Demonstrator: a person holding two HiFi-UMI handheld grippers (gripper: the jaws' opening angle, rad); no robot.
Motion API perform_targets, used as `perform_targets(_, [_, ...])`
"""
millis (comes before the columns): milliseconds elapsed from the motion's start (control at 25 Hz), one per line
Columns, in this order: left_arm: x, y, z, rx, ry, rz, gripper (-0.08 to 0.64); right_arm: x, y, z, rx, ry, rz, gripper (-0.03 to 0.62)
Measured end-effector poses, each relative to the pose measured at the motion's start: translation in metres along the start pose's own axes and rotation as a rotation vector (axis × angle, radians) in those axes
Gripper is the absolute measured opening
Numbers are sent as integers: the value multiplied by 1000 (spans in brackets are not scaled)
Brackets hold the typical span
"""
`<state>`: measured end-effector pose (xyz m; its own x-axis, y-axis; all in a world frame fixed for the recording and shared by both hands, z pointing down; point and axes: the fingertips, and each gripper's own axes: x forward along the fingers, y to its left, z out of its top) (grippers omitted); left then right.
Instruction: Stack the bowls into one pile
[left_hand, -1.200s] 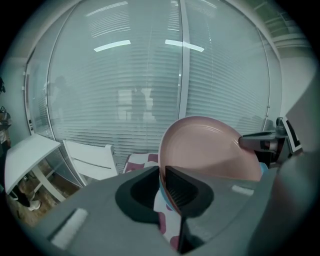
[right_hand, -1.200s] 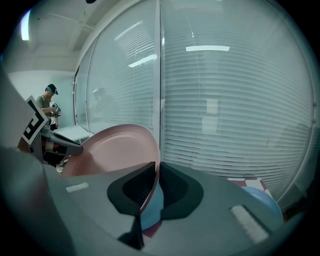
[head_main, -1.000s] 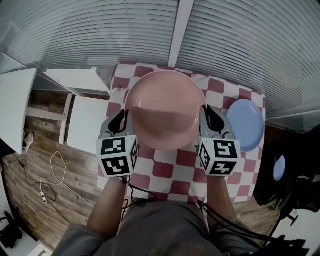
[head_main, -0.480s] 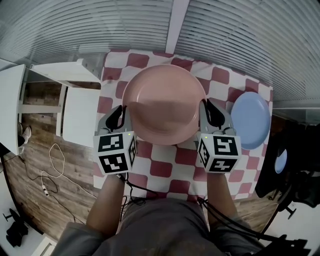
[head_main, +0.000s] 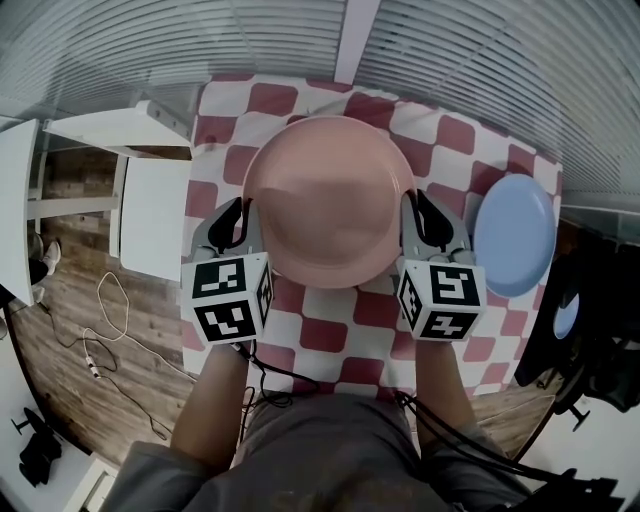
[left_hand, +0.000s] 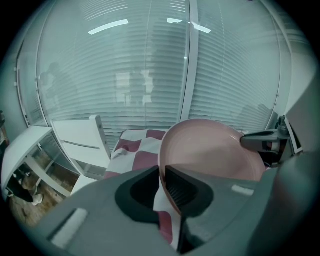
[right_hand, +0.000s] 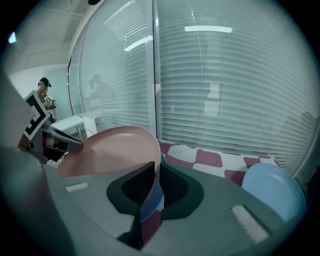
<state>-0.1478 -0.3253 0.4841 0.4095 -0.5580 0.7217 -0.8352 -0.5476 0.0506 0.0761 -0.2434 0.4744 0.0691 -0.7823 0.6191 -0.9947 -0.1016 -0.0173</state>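
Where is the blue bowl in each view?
Head view: blue bowl at the right, on the checked cloth.
Left gripper view: not in it.
Right gripper view: blue bowl at lower right.
Shared landmark: the pink bowl, in all three views.

Small table (head_main: 232, 112) under a red-and-white checked cloth (head_main: 340, 335), covering the whole top as far as visible. Far edge just beside the slatted blinds (head_main: 480, 60). Left edge near a white piece of furniture (head_main: 150, 230). Directly on the cloth, toward the right end: one shallow, pale blue bowl (head_main: 514, 235), upright, mouth up, close to the right edge.
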Motion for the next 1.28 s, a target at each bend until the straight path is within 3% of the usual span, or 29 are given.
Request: perform_targets(1280, [40, -4, -3, 31, 0, -14, 48, 32, -15, -25, 10, 46, -50, 69])
